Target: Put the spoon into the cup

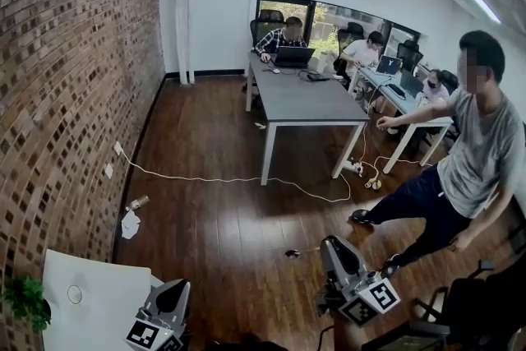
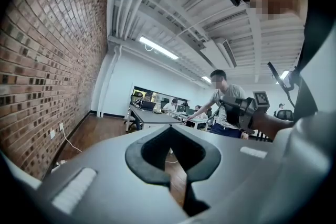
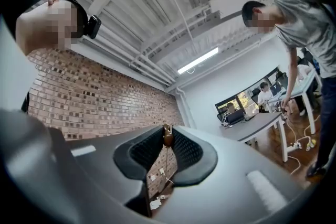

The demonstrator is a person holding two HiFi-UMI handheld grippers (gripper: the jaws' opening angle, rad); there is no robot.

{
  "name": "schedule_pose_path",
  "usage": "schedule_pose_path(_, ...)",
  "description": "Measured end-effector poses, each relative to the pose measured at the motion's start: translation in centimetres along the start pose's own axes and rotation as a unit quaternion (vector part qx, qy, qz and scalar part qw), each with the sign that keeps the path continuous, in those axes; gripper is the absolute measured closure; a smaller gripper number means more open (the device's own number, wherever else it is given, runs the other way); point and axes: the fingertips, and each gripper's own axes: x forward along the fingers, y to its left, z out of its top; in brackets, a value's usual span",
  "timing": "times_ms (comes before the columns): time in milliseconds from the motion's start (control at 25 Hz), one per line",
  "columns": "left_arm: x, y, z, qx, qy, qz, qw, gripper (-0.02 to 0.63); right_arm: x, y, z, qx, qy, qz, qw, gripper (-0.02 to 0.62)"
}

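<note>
The white tabletop is the largest thing near the hands, and the step in hand looks like carrying the spoon over to it. The right gripper is closed on the spoon. It pinches one rounded brown end at the very jaw tips, a thin hold that could pivot. The carry should therefore be slow and level, with no twist of the wrist.

The left gripper has its jaws together with nothing between them. It sits low at the tabletop's right edge and could steady the cup if needed.

The spoon juts out over the wooden floor, well off the tabletop's right edge.

A faint round outline lies toward the tabletop's left edge, near a small plant. It may be the cup's rim seen from above, but I cannot tell. The spoon should be tipped bowl-down only once it is right over that opening.

The tabletop is smooth, matte and flat. The jaw pads are dark and ribbed, good for friction. The spoon is small, dark and slender, with a glossy tip.
</note>
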Motion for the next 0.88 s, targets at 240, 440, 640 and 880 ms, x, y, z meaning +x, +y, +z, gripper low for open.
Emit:
schedule_pose_path(240,-0.2,0.1,0.3,0.002,-0.005,-0.002,1.0000,0.612,0.2,0.7,0.1,-0.001,-0.003,0.006,1.000,0.537)
schedule_pose_path(440,-0.5,0.6,0.3,0.002,-0.009,-0.002,1.0000,0.612,0.2,1.1,-0.1,-0.002,-0.007,0.006,1.000,0.537)
schedule_pose_path(640,-0.5,0.7,0.8,0.005,-0.014,-0.005,0.9999,0.612,0.4,1.5,0.0,-0.004,-0.010,0.006,1.000,0.537)
schedule_pose_path(880,-0.2,0.7,0.7,0.006,-0.015,-0.010,0.9998,0.612,0.4,1.8,-0.1,-0.004,-0.010,0.010,1.000,0.537)
